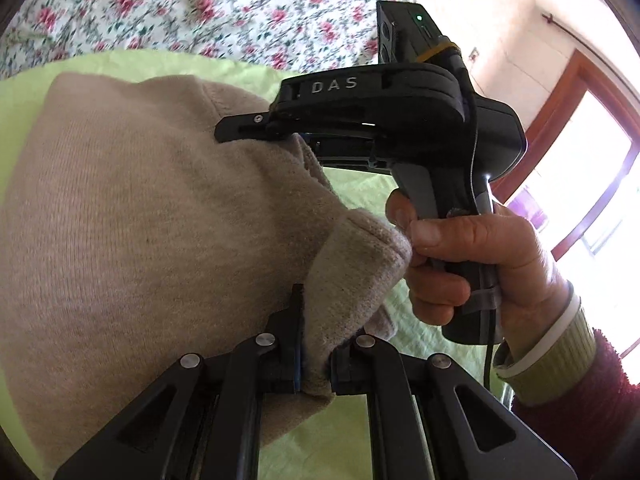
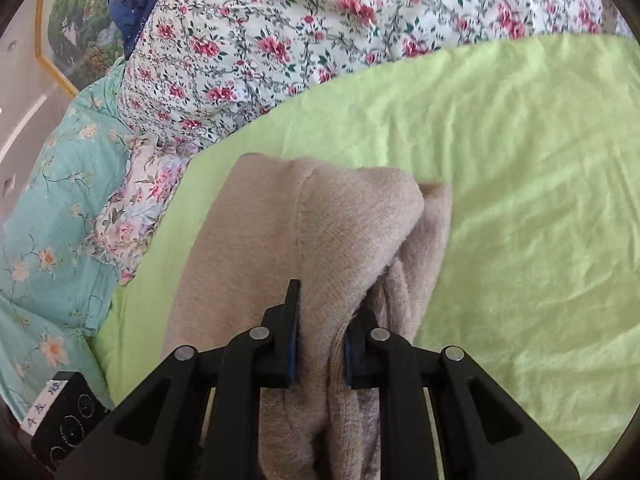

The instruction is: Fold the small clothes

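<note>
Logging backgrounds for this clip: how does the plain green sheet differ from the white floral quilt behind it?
The lime-green bed sheet is a single plain colour; the white quilt with pink roses is densely patterned. The sheet lies fairly flat with light wrinkles, while the quilt is bunched up along its far edge. The beige knitted garment hangs over the sheet, not the quilt. Both are bedding fabrics that meet edge to edge.

Black plastic left gripper [image 1: 316, 344]: linkage arms, silver rivets, blue finger pads. Black right gripper [image 1: 240, 130]: "DAS" lettering, green LED, yellow band, black cable. Bare-skinned right hand [image 1: 472, 256], white cuff, ribbed green cuff, maroon sleeve.
</note>
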Demonstrator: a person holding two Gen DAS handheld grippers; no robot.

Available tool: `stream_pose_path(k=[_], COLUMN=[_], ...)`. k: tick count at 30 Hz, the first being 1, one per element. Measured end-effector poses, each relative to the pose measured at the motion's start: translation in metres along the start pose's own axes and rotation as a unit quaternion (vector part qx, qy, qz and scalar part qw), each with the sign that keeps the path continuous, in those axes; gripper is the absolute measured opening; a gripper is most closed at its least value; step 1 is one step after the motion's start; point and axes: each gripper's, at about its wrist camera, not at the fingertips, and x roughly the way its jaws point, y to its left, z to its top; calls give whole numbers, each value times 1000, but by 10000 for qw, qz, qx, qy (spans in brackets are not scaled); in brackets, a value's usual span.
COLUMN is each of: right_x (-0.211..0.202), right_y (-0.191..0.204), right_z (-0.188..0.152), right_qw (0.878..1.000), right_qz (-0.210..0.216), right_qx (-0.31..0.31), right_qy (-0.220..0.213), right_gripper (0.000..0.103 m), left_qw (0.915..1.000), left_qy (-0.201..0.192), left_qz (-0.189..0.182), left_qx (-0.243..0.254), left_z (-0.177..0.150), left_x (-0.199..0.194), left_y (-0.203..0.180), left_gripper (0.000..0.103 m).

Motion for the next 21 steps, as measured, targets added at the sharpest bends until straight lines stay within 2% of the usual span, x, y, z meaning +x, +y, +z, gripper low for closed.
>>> stream_pose_path(k=[2,3,7,9,11,12,14,16,17,21], right_x=[8,10,-5,-17,-28,-32,-37,-37,-36,-33], right_y=[-5,-7,-12,-16,-23,-27,-35,-41,-44,-47], right_z=[-2,-4,-11,-18,-27,-31,-41,-49,-52,-52], right_qw=[9993,9991,9991,9986,9982,9977,9960,9943,9933,9921], right_qz=[-343,-390,-363,-423,-257,-180,-30,104,185,324], right_qx=[-18,2,225,319,517,629,879,1054,1134,1207], right_qy=[132,171,34,-81,-159,-179,-168,-112,-85,-80], right_gripper=[27,33,42,58,65,67,68,71,72,73], left_qw=[10000,9999,9994,9993,9991,9992,9994,9994,9993,9964], left_qy=[72,137,313,332,367,334,282,149,119,-155], left_qz=[35,46,-46,-129,-184,-216,-167,-92,-39,374], left_qx=[47,31,-149,-123,-97,-77,-114,-284,-341,-740], left_z=[0,-3,-6,-5,-9,-12,-15,-16,-16,-2], left_x=[6,13,19,12,-3,-11,-30,-52,-58,-79], left_y=[-1,-4,2,2,0,-1,1,11,15,51], left_gripper=[9,10,14,23,36,39,62,68,75,83])
